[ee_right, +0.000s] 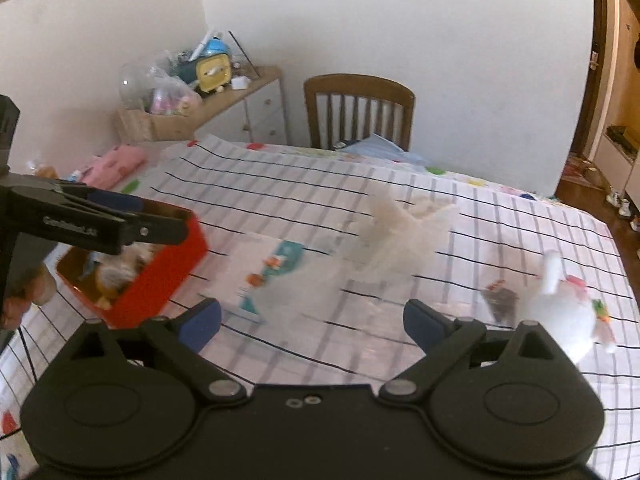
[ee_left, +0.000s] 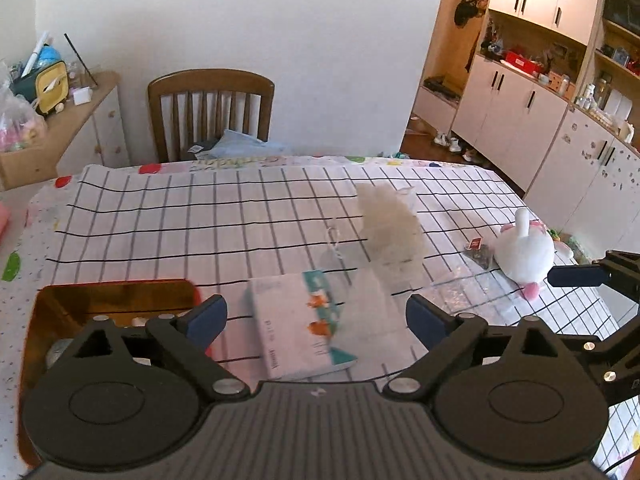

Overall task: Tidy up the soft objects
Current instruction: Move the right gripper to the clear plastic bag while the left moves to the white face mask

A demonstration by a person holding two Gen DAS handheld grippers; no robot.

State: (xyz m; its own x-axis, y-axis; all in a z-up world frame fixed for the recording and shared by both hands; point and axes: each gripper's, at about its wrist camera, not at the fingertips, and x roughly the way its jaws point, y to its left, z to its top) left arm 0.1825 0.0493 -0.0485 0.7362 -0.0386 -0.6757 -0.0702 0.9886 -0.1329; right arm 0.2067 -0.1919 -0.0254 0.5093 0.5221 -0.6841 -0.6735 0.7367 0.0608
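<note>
Dining table under a grid-pattern cloth (ee_left: 168,216), wooden chair (ee_left: 210,112) at 12 o'clock, cabinets (ee_left: 520,112) toward 2. Red box (ee_right: 160,276) sits at 9 o'clock in the right wrist view and already holds a few soft-looking items, too blurred to identify. Remaining on the cloth: tissue pack (ee_left: 300,320) dead centre near the left gripper (ee_left: 316,320), fuzzy beige piece (ee_left: 390,224) at 12–1, white plush bunny (ee_left: 524,252) at 3, small dark sachet (ee_left: 480,254) just beside it. Left gripper jaws spread wide, empty, straddling the tissue pack from above. Right gripper (ee_right: 312,324) also wide open, holding nothing. My read: partly done, at least three items left to box.
</note>
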